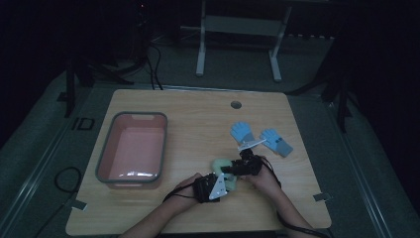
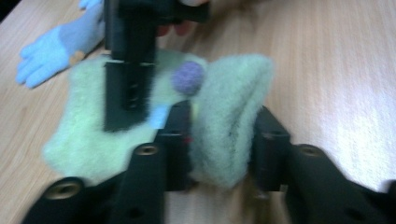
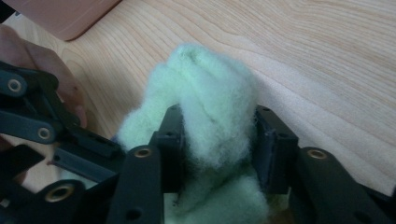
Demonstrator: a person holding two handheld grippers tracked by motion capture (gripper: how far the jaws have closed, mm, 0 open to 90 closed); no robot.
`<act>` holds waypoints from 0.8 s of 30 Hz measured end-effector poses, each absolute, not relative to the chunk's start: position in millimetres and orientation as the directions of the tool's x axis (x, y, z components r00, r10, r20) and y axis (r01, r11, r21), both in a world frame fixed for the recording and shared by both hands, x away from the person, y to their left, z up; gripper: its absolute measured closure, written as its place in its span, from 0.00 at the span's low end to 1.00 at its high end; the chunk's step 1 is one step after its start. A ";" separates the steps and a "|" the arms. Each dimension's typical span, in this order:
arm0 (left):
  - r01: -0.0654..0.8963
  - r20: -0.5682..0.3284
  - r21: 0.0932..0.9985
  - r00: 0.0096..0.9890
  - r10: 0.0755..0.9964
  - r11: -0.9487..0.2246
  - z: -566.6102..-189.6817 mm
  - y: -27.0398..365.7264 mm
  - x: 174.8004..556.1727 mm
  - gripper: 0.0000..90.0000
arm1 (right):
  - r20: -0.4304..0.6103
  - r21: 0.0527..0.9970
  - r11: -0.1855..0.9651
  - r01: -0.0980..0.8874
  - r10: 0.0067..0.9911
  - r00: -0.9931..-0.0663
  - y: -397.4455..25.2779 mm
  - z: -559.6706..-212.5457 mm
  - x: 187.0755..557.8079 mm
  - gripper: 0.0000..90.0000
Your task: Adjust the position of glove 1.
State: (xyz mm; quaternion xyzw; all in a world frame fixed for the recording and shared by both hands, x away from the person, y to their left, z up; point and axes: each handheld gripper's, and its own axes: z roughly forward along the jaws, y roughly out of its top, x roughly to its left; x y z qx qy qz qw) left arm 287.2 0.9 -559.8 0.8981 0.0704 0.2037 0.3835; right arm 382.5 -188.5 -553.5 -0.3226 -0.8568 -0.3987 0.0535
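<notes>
Left gripper (image 1: pixel 224 184), right gripper (image 1: pixel 236 167), both clamping fuzzy green hat (image 1: pixel 221 164), bunched, axis unclear

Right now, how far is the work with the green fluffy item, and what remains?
Done so far: nothing lies in the pink bin; its floor is bare. In hand: the left claw and the right claw are both shut on the green fluffy item, which lies bunched on the table. Left: probably to finish this piece, then the two blue gloves, which lie untouched beyond it.
</notes>
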 end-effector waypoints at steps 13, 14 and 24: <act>0.046 0.214 0.720 0.934 0.285 -0.692 -537.5 6.7 299.7 0.84 | 0.389 0.647 0.437 0.625 0.516 -0.763 -189.1 -543.0 382.9 0.79; 0.049 0.209 0.722 0.936 0.285 -0.691 -535.9 7.2 299.9 0.84 | 0.401 0.646 0.429 0.631 0.513 -0.759 -189.5 -541.9 383.4 0.79; 0.035 0.235 0.711 0.930 0.284 -0.702 -509.1 17.1 300.0 0.84 | 0.365 0.679 0.426 0.597 0.510 -0.779 -181.3 -518.5 380.5 0.79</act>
